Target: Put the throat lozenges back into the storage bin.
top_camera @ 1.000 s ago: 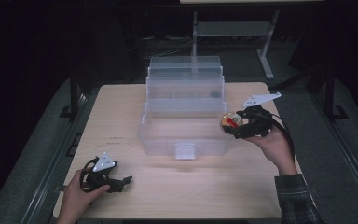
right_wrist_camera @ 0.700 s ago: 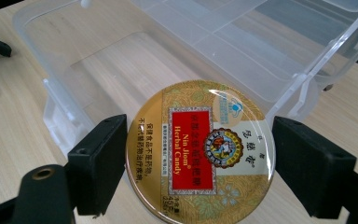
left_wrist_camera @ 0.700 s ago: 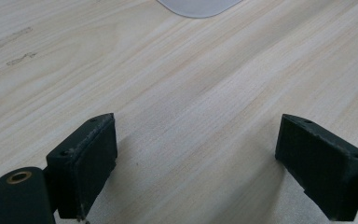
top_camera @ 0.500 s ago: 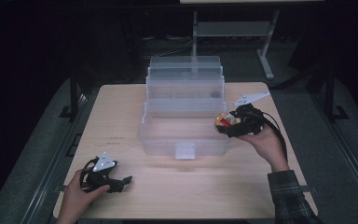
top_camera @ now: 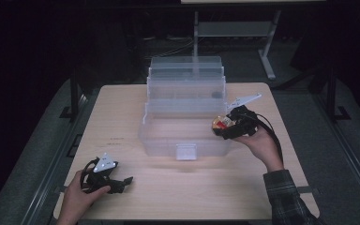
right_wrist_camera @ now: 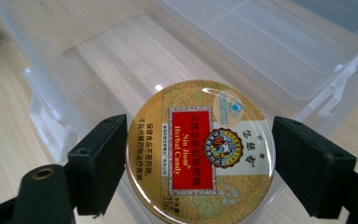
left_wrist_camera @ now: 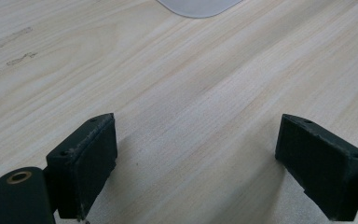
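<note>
Right gripper [top_camera: 221, 128] clamps the round gold candy tin [right_wrist_camera: 200, 151] over the clear plastic tiered organiser box [top_camera: 168, 136]'s bottom tray; next comes lowering and releasing. Left gripper [top_camera: 122, 180] rests, spread apart, on the bench [top_camera: 122, 122].

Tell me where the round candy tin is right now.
The candy tin sits between the jaws of the right gripper, held over the right end of the clear plastic box in the high view.
</note>
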